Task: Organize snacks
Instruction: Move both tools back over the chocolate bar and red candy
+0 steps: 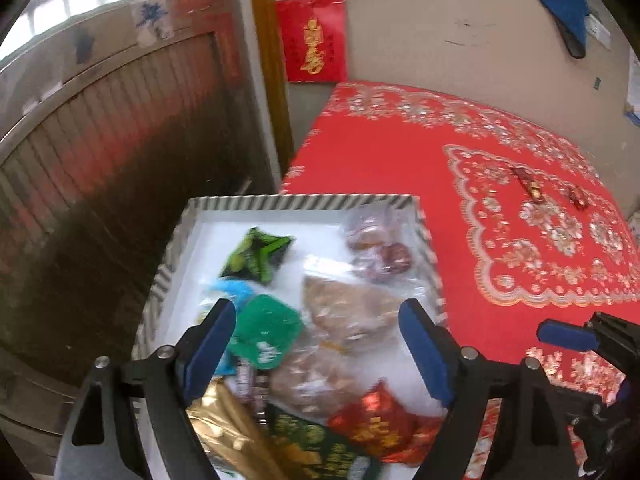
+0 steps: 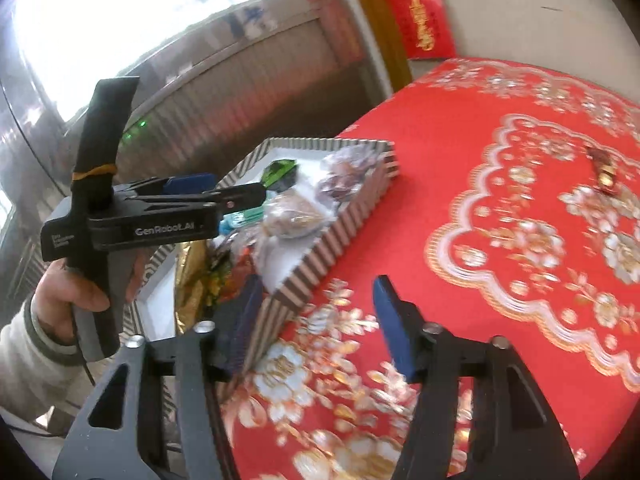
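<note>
Left wrist view
Left gripper [image 1: 320, 354]: jaws spread wide, nothing between them, hanging over the near half of the box.
Striped box [image 1: 300, 201]: shallow, white inside, sitting on the left edge of the red tablecloth [image 1: 400, 168].
Snacks in the box: a green packet [image 1: 266, 332] and a clear bag of brown cakes [image 1: 348, 312] lie under the gripper; a dark green-and-black packet [image 1: 258, 256] and a bag of reddish sweets [image 1: 380, 248] sit farther in; a gold pouch [image 1: 224, 424] and a red foil packet [image 1: 376, 420] lie nearest.
Loose candies [image 1: 532, 188]: two or three small wrapped pieces, well apart from the box, out on the cloth.
Right gripper [image 1: 568, 334]: only one blue finger shows at the right edge.

Right wrist view
Right gripper [image 2: 320, 320]: jaws apart and empty, above the cloth just beside the box's near corner.
Left gripper, from the side [image 2: 200, 192]: held in the person's hand [image 2: 80, 292] over the box.
Loose candy [image 2: 604, 172]: far side of the cloth.

Handling
Candies: likely light, small and slippery in foil; pinch across the middle, not the twisted ends.
Bagged cakes: probably soft and crushable; take by the slack film.
</note>
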`<state>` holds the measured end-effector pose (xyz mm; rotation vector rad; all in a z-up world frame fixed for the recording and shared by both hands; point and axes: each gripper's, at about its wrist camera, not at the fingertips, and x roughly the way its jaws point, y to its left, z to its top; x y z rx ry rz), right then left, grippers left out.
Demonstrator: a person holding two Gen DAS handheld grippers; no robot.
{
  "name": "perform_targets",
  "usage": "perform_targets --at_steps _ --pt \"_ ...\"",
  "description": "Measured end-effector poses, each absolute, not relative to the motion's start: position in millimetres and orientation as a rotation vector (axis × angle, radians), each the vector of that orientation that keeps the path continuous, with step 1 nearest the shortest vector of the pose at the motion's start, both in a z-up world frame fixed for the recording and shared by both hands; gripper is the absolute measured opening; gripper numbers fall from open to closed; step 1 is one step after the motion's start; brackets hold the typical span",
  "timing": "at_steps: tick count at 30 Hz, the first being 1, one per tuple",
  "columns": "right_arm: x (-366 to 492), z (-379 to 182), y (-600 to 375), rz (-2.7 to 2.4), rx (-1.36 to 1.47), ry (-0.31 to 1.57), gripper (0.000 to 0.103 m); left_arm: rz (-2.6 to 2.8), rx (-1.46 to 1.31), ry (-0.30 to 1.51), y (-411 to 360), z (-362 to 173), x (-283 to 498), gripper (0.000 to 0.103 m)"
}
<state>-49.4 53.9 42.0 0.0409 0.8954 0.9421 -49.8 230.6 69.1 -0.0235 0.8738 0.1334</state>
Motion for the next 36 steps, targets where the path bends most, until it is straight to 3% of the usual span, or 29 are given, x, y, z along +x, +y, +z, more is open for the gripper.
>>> perform_targets --at_steps 21,36 --pt "23.9 31.8 -118.5 0.547 0.025 0.974 0.067 -0.098 0.033 0.935 84.4 73.2 29.3 0.085" --pt "70.2 19.4 -163.4 0.459 0.028 0.992 0.067 -0.147 0.059 0.956 12.8 58.8 94.9 0.085"
